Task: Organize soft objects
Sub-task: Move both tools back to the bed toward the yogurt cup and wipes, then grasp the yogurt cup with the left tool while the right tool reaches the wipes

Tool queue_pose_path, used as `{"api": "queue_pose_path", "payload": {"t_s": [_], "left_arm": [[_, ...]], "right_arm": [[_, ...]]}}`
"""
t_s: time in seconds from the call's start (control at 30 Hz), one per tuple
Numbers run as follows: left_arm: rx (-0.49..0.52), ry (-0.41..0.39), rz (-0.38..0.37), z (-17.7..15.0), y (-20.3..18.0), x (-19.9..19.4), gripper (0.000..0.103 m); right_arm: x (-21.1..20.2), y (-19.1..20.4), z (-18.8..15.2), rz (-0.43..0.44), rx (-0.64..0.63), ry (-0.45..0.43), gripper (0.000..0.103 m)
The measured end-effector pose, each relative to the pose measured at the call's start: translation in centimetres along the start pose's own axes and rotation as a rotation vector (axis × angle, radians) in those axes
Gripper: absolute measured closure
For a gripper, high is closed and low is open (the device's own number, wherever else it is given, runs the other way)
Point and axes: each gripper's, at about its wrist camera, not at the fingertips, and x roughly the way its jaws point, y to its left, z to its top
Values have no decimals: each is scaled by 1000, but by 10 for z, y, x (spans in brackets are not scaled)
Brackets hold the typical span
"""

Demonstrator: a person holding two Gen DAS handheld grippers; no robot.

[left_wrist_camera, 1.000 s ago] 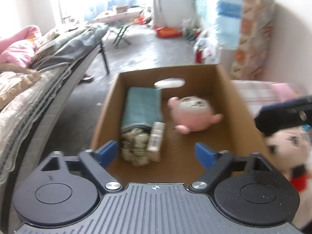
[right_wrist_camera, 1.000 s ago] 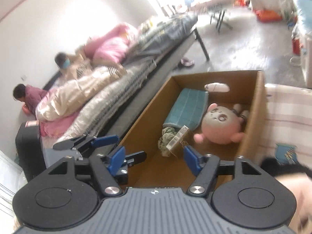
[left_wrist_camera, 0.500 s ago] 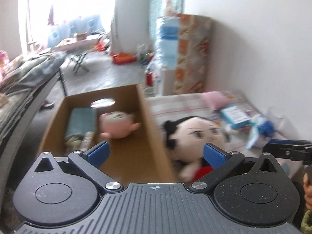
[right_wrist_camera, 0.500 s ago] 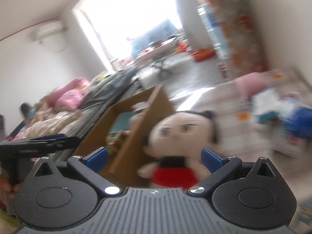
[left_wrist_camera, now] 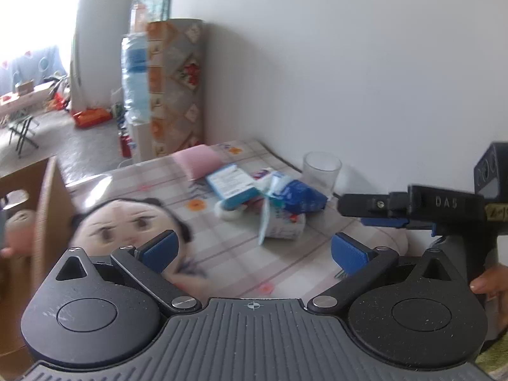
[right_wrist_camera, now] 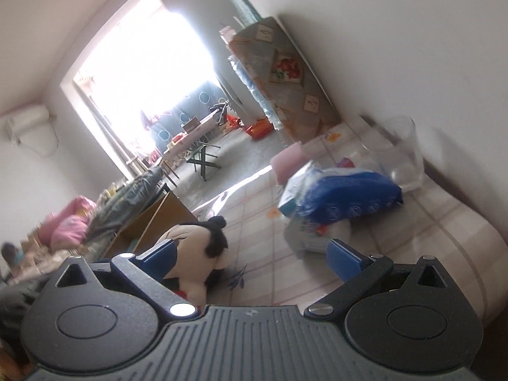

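Note:
A doll with black hair and a pale face [left_wrist_camera: 127,222] lies on the checked tablecloth [left_wrist_camera: 228,238], right beside the cardboard box [left_wrist_camera: 44,206]. A pink plush [left_wrist_camera: 19,225] shows inside the box. My left gripper [left_wrist_camera: 254,252] is open, its left pad in front of the doll's face. The right gripper [right_wrist_camera: 250,255] is also open and empty, with the doll [right_wrist_camera: 190,247] behind its left finger; it shows from the side [left_wrist_camera: 365,214] in the left wrist view. Blue-and-white soft packs [left_wrist_camera: 285,209] [right_wrist_camera: 346,197] and a pink pad [left_wrist_camera: 198,160] lie farther back.
A clear glass [left_wrist_camera: 320,171] stands by the wall, a blue-and-white carton [left_wrist_camera: 231,184] lies beside the packs. A patterned cabinet [left_wrist_camera: 177,85] stands at the table's far end. The box [right_wrist_camera: 158,216] sits left of the table, with a bed [right_wrist_camera: 79,222] beyond it.
Both views have swung right, from the box to the table. The doll has slid from centre to the left. The right jaws spread wider than a second ago.

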Motion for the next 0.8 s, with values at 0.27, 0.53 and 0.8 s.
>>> {"api": "queue_pose_path", "payload": {"t_s": [0.27, 0.53, 0.8], "left_arm": [[33, 43, -63, 1, -27, 84, 0], [100, 108, -84, 0, -34, 149, 0], [90, 150, -102, -4, -36, 185, 9]], "right_arm": [[23, -60, 11, 65, 164, 60, 22], [59, -86, 15, 123, 218, 131, 28], [85, -87, 21, 104, 191, 195, 30]]}}
